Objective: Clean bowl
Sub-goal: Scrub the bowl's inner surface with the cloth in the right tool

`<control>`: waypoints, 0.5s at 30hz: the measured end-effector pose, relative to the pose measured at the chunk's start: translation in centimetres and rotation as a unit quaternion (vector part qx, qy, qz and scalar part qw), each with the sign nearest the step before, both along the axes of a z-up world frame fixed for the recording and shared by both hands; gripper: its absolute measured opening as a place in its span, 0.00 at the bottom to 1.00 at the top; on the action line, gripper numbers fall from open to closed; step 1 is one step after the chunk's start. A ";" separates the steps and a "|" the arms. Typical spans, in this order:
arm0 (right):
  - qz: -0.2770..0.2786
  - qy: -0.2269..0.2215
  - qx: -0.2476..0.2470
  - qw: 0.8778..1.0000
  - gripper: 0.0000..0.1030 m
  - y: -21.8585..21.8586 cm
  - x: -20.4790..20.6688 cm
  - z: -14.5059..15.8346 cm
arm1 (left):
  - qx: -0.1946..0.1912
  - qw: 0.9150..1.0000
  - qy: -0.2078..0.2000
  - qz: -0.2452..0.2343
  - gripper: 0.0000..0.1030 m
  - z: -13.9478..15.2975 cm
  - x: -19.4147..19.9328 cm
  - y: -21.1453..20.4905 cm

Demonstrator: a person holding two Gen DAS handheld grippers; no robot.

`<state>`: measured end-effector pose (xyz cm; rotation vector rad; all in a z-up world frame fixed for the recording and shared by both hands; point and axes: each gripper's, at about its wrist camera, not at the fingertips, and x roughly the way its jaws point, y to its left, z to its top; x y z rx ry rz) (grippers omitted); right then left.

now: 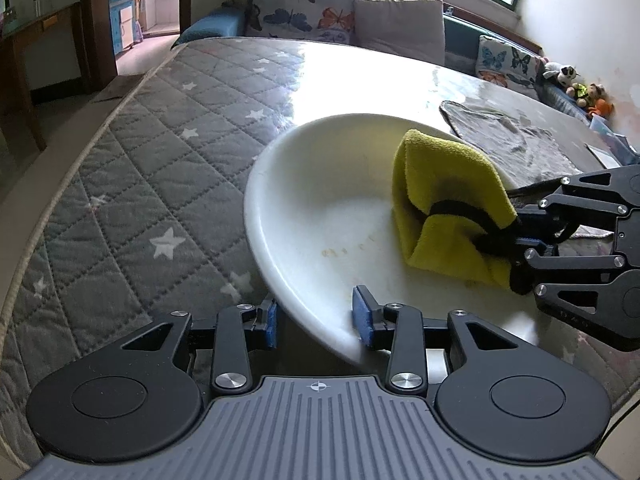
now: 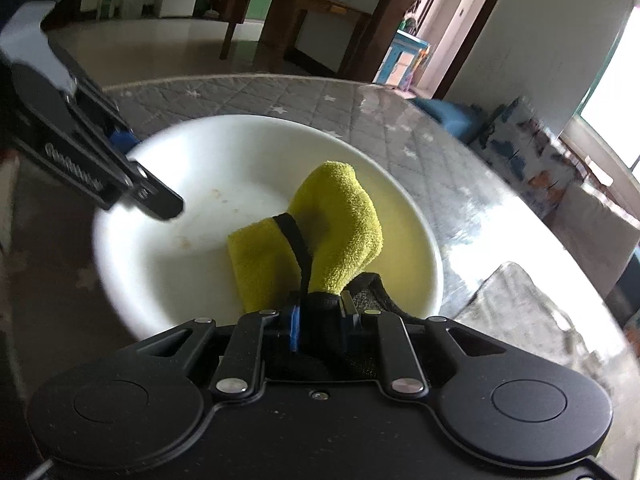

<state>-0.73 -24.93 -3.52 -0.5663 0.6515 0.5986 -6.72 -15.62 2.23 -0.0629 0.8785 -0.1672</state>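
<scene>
Left gripper (image 1: 318, 316) — jaws straddle the near rim of the white bowl (image 1: 320, 216), one blue pad (image 1: 270, 322) outside the wall, the other inside. Pads look close to the rim but there is a visible gap around it; can't tell if they actually clamp it.

Right gripper (image 2: 320, 320) — jaws pressed together on the bunched end of a yellow-green cloth (image 2: 340, 224). A black strap (image 2: 294, 236) runs across the cloth. The cloth lies inside the bowl (image 2: 200, 152), its lower fold touching the bowl floor on the side nearest the right gripper. In the left wrist view the same cloth (image 1: 440, 196) sits on the right side of the bowl, with the right gripper (image 1: 516, 240) coming in over the rim from the right.

Small orange-brown specks (image 1: 330, 253) on the bowl floor, near the middle, just beside the cloth.

Bowl sits on a tabletop (image 1: 140, 184) covered with grey quilted star-print fabric under a glossy clear sheet; bright window glare on it beyond the bowl. Bowl edges are motion-blurred in both views.

Grey rag (image 1: 512, 140) lies flat on the tabletop past the bowl, to the right. Further back: butterfly-print cushions (image 1: 304, 4), small plush toys (image 1: 572, 84) at the far right.
</scene>
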 end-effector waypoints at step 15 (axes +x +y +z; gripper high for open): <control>0.041 0.046 0.012 0.998 0.19 0.4 -0.9 1.8 | -0.045 0.998 0.032 0.033 0.39 0.4 -1.3 -0.6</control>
